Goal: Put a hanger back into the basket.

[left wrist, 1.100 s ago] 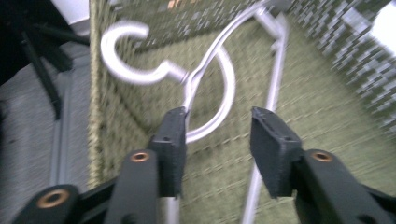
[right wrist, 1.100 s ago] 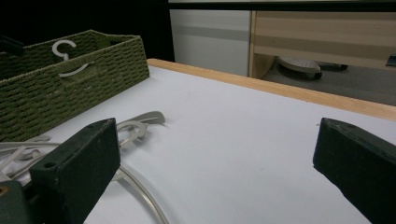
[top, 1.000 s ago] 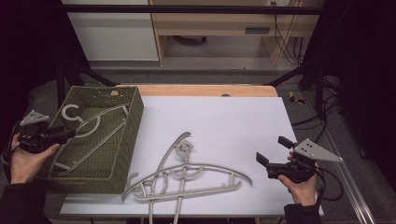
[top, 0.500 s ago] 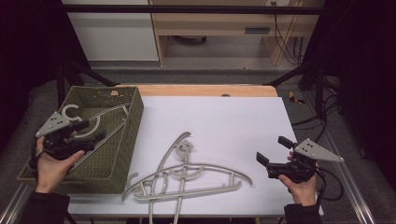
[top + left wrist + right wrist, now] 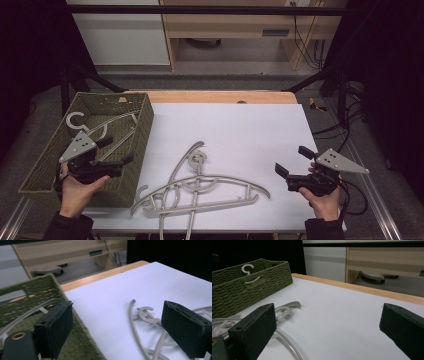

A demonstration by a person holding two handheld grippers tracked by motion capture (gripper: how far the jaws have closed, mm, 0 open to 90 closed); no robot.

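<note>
I see pale grey plastic hangers (image 5: pixel 200 187) lying flat in an overlapping pile on the white table top (image 5: pixel 240 135), hooks pointing away from me, just right of the green woven basket (image 5: pixel 127 165). One more hanger (image 5: pixel 102 132) lies in that basket, its hook near the far left corner.

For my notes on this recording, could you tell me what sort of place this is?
Probably a lab or workshop bench rigged for recording: a white-topped table on a metal frame, loose cables by wooden furniture behind, and a green woven basket and grey hangers as props.
</note>
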